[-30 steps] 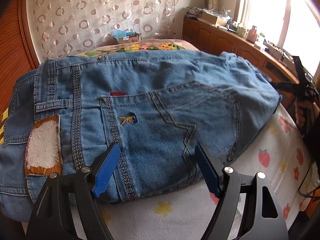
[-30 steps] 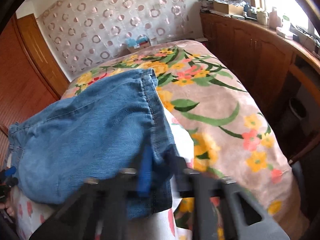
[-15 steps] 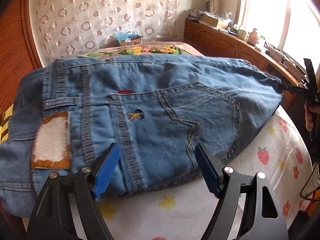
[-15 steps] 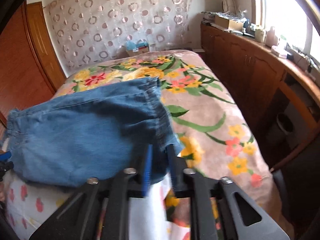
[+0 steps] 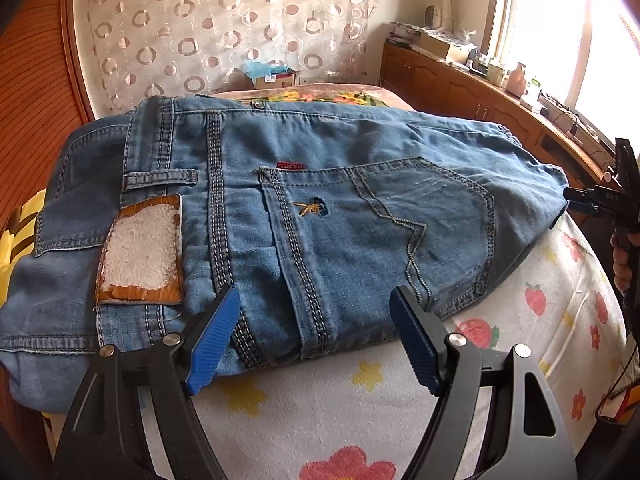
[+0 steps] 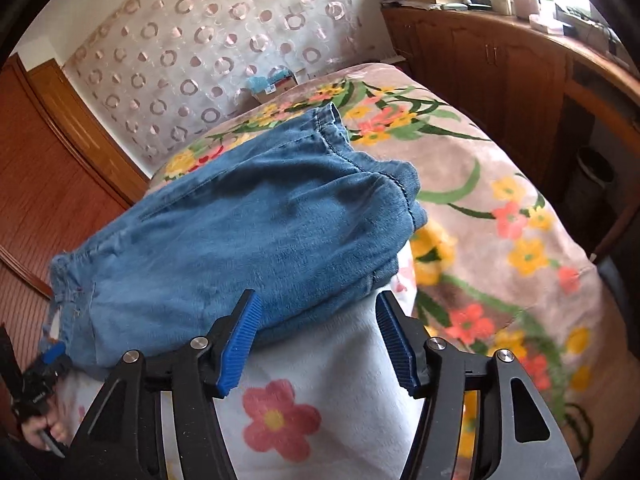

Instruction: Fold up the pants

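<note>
on the bed (image 6: 500, 184), folded jeans (image 5: 320, 208) lie over a flowered sheet (image 5: 320, 408). left gripper (image 5: 316, 320) tilts down at their near edge, jaws apart, holding nothing. right gripper (image 6: 316, 316) angles down at the leg end, jaws opening, nothing between them.
</note>
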A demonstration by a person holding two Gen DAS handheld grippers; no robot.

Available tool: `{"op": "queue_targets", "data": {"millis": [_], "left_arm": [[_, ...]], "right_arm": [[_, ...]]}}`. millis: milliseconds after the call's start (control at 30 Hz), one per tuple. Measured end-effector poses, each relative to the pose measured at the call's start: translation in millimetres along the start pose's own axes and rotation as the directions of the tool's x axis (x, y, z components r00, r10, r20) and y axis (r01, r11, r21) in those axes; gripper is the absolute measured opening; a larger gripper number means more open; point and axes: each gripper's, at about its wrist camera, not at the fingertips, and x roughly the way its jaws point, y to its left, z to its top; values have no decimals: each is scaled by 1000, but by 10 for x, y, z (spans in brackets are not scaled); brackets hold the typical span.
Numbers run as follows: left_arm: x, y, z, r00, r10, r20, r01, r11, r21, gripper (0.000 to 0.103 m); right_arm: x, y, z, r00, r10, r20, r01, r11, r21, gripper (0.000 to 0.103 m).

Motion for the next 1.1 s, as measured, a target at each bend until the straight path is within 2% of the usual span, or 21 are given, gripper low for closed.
{"op": "queue_targets", "data": {"millis": [100,200,300,333,400,500,633,667,733,833,967,1033,1100], "left_arm": [[-4,-7,7,1000,5,-1,-5,1000,-3,78],[-34,21,6,1000,12,5,-12,1000,-16,78],[-126,93,-13,999,23,27,-22,999,-38,78],[-174,134,-22,999,30,38,-28,998,-47,78],[-295,248,-34,996,62,64,-57,995,-77,78],[-431,437,-67,991,106,83,-96,988,-121,77],[-501,712,-104,982,166,87,-150,974,-172,76],[-485,768,-108,981,178,78,-161,970,-181,68],[-415,821,-111,981,183,62,-169,969,-182,66],[-281,818,-126,984,172,36,-164,972,-169,55],[-231,790,-159,985,166,39,-158,976,-149,35],[-230,775,-162,986,160,41,-152,977,-146,30],[-223,756,-172,984,173,37,-167,977,-135,13]], "right_arm": [[69,-96,61,1000,13,-9,-13,999,40,63],[135,-127,93,1000,-13,-13,14,998,65,63],[160,-43,73,999,-39,-9,40,998,44,63],[160,-14,64,999,-46,-3,46,998,34,58],[100,40,23,997,-78,17,78,997,11,37],[75,78,3,995,-84,47,84,996,-17,13],[40,97,-37,995,-70,66,73,996,-44,10],[44,99,-43,995,-71,68,75,996,-50,9],[40,106,-61,995,-72,72,77,995,-59,9],[53,112,-69,995,-72,74,76,995,-61,9],[56,83,-57,995,-70,71,74,995,-65,9],[40,58,-58,995,-65,71,70,995,-67,9],[37,55,-60,995,-62,72,67,995,-71,8]]}}
